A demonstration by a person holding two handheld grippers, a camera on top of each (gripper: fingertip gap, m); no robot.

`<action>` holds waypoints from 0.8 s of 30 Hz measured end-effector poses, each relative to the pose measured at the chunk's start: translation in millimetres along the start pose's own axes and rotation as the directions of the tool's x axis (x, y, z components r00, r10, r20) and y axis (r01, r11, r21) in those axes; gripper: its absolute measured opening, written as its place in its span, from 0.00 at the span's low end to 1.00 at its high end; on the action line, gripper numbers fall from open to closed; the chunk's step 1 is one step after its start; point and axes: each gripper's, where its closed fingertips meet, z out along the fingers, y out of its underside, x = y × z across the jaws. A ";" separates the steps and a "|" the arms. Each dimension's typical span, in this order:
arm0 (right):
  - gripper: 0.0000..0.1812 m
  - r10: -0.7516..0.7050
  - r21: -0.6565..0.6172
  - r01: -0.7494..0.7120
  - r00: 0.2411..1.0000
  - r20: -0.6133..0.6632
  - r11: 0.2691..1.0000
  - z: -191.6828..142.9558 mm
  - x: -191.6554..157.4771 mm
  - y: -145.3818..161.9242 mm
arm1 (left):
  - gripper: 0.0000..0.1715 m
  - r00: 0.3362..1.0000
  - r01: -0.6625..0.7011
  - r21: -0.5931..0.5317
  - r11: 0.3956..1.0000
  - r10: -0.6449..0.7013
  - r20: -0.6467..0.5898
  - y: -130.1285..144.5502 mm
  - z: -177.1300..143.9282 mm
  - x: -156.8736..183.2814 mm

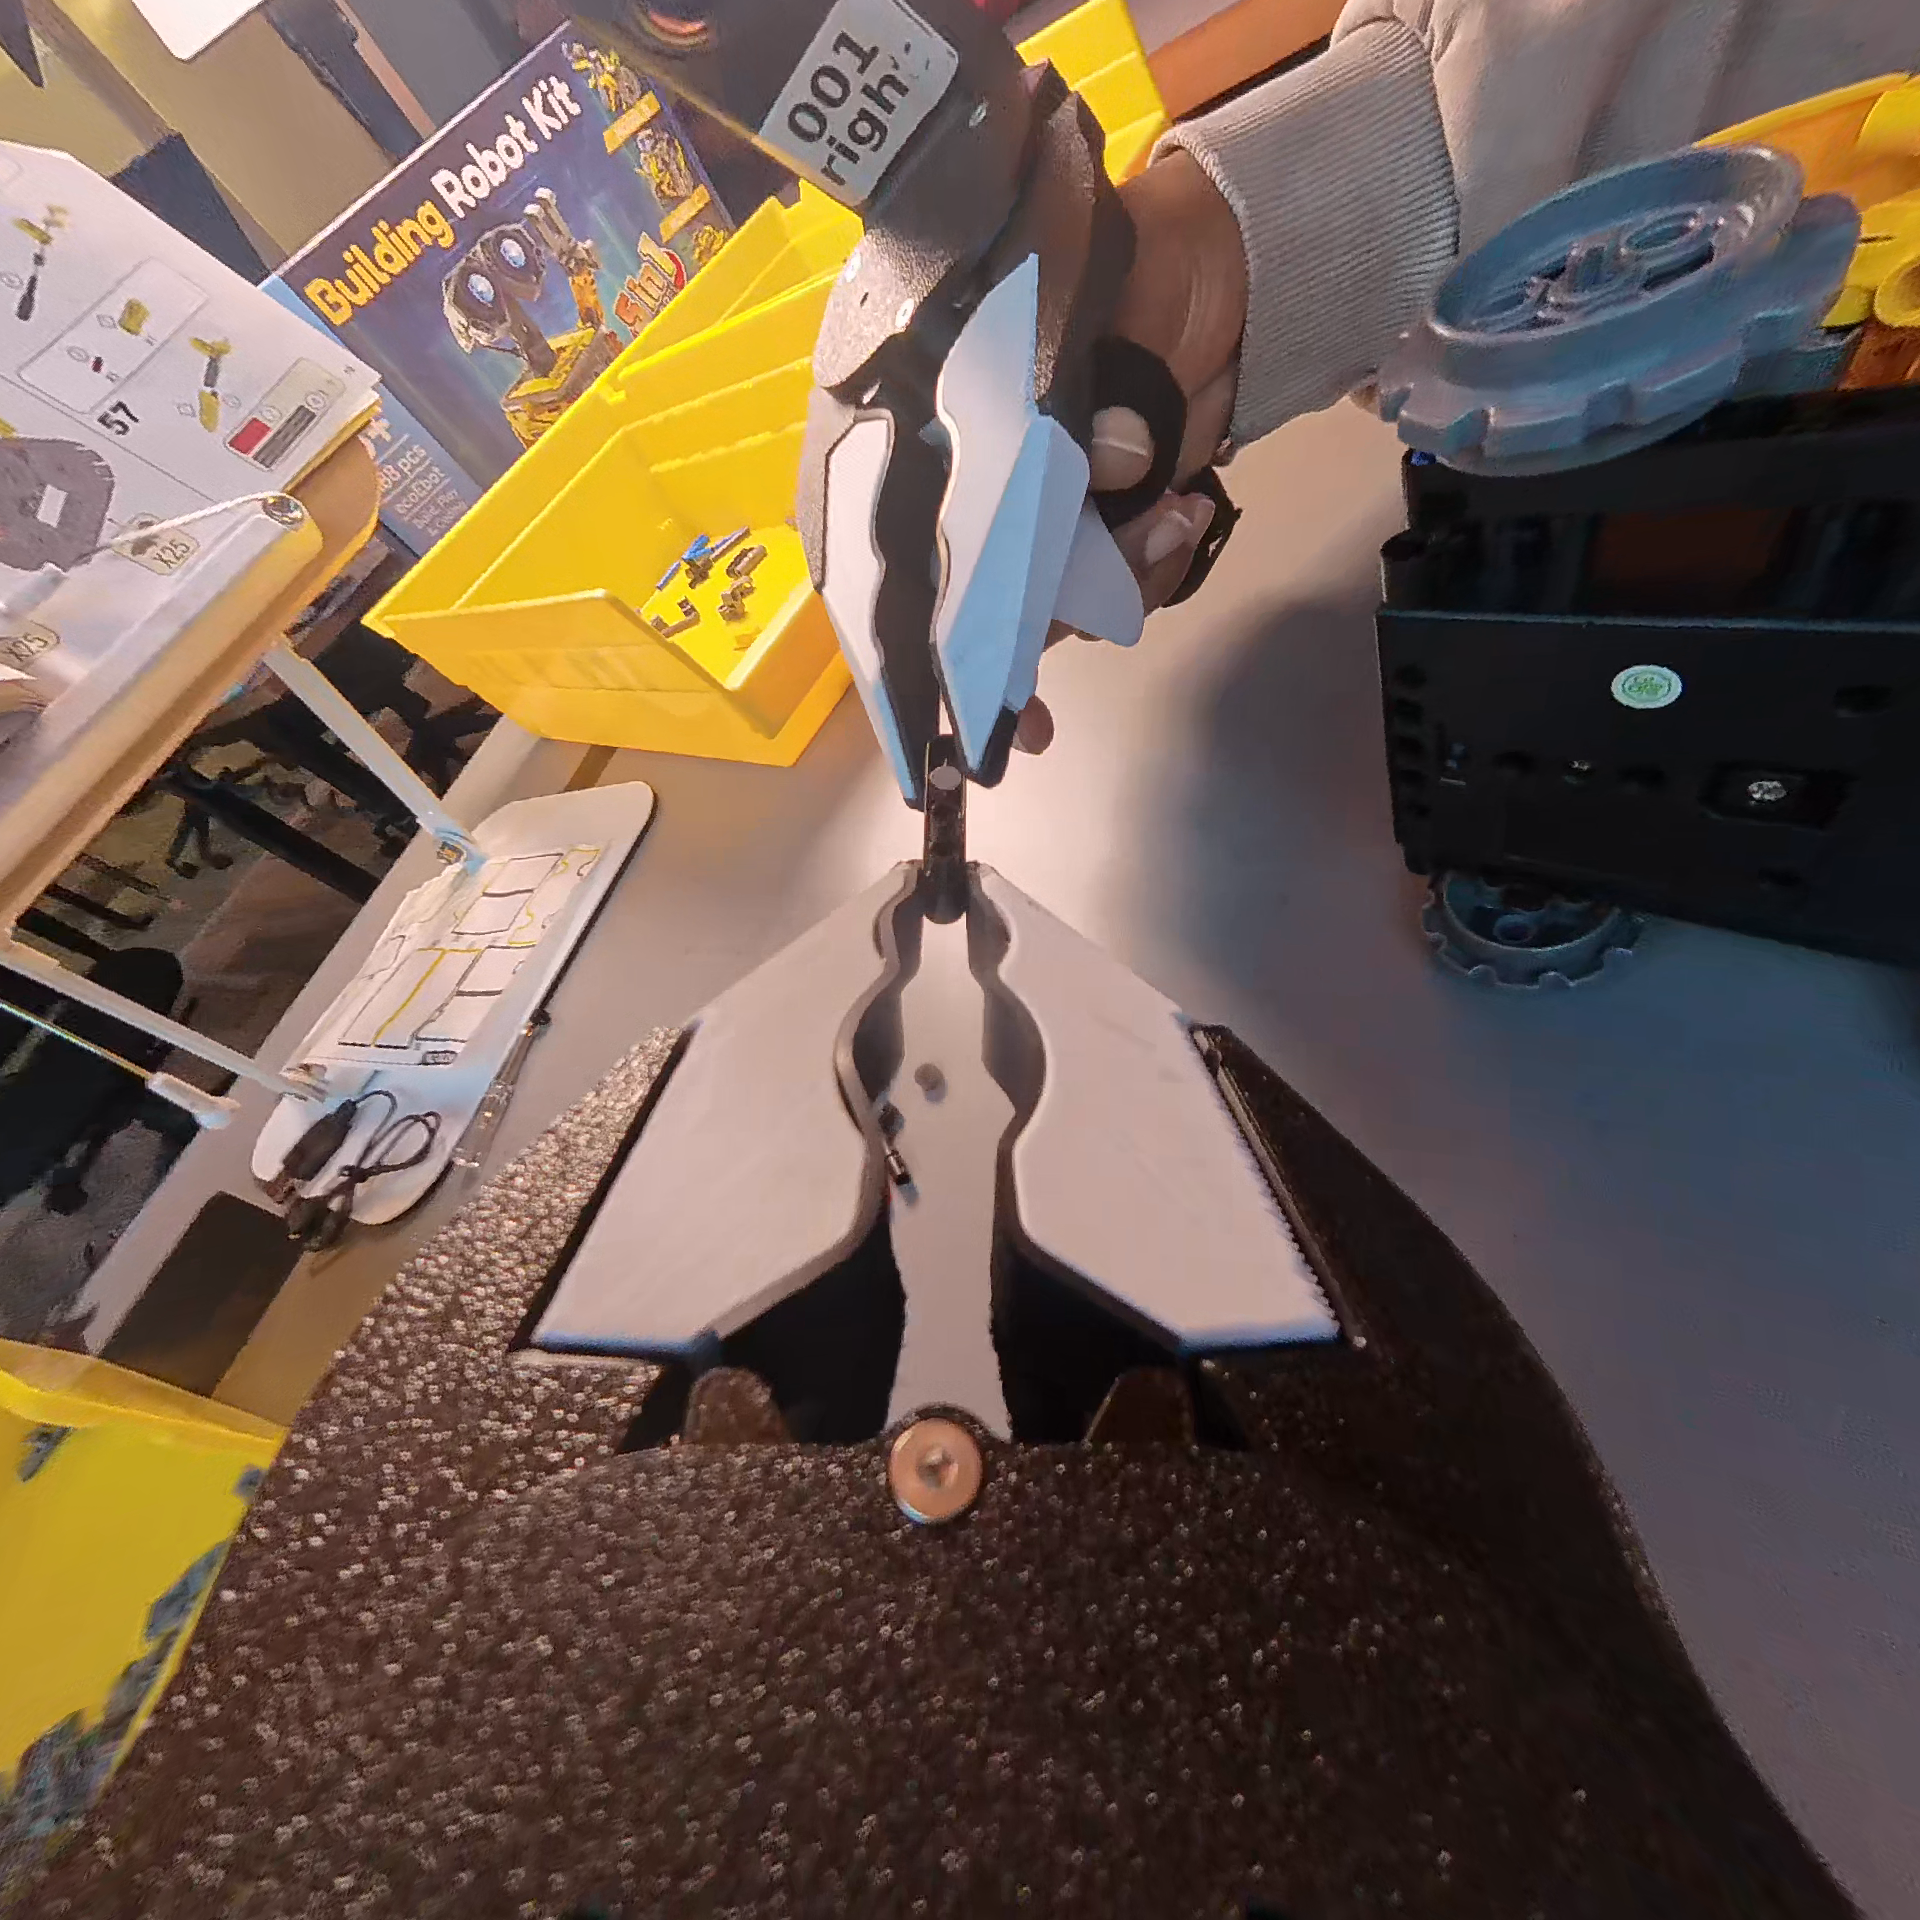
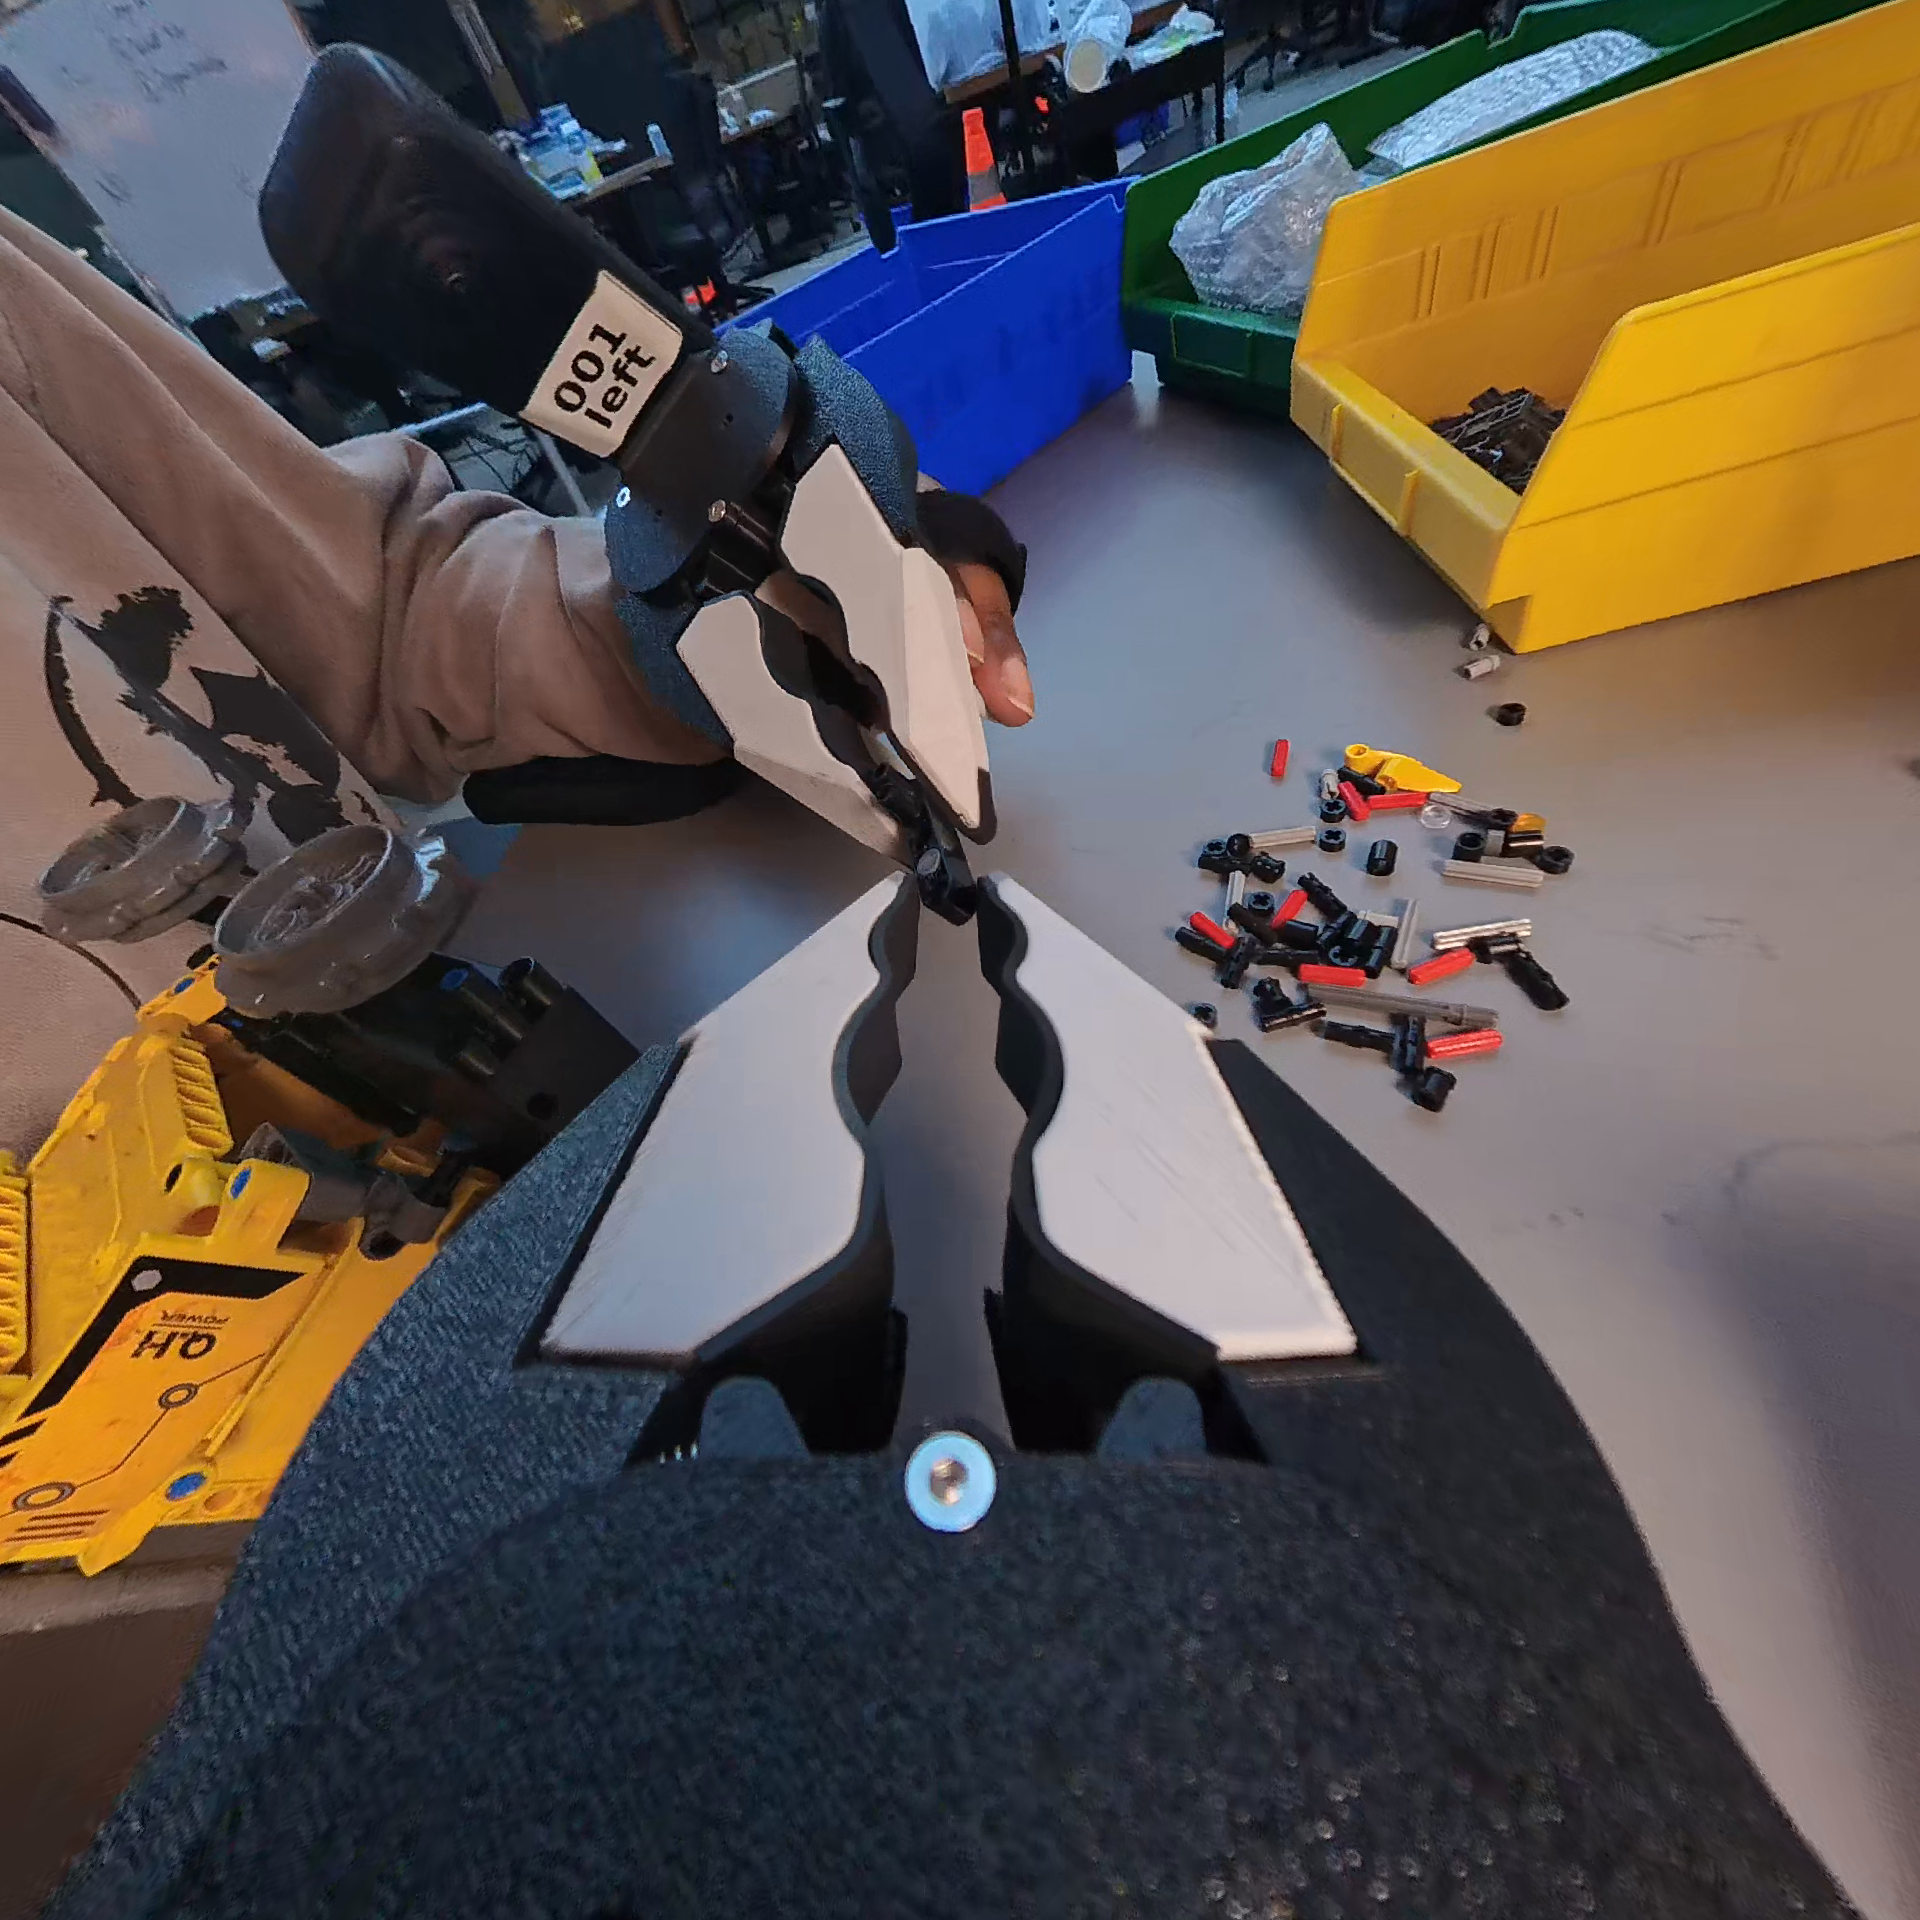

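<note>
both claws' tips (image 1: 943, 896) (image 2: 948, 896) pinch one small black piece (image 1: 943, 831), details unclear.

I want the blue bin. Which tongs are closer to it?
Left. The left tongs hang just before the blue bin; the right tongs are farther back, with the left tongs between.

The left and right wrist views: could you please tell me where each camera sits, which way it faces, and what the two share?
Left wrist view: sits on the left tongs, looking forward over the grey table toward a yellow parts bin and the black model chassis; the right tongs, hand and sleeve show.
Right wrist view: sits on the right tongs, facing loose small parts and a yellow bin; the left tongs and sleeve show.
Shared: the small black part, pinched by both tongs.
</note>
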 end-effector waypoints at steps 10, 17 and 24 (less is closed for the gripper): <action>0.04 -0.481 -0.033 0.486 0.849 -0.218 0.873 -14.8 -17.6 -21.0 | 0.21 0.313 0.918 0.004 0.398 -0.717 -0.623 -39.6 -20.2 -5.5; 0.04 -0.662 -0.136 0.657 0.683 -0.308 0.741 -14.0 -34.1 -16.0 | 0.15 -0.213 0.958 -0.286 0.000 -0.667 -0.714 -44.5 -15.7 1.7; 0.04 -0.725 -0.222 0.694 0.619 -0.301 0.685 -9.5 -27.6 -5.0 | 0.10 -0.234 0.949 -0.313 -0.019 -0.707 -0.667 -36.5 -9.4 7.4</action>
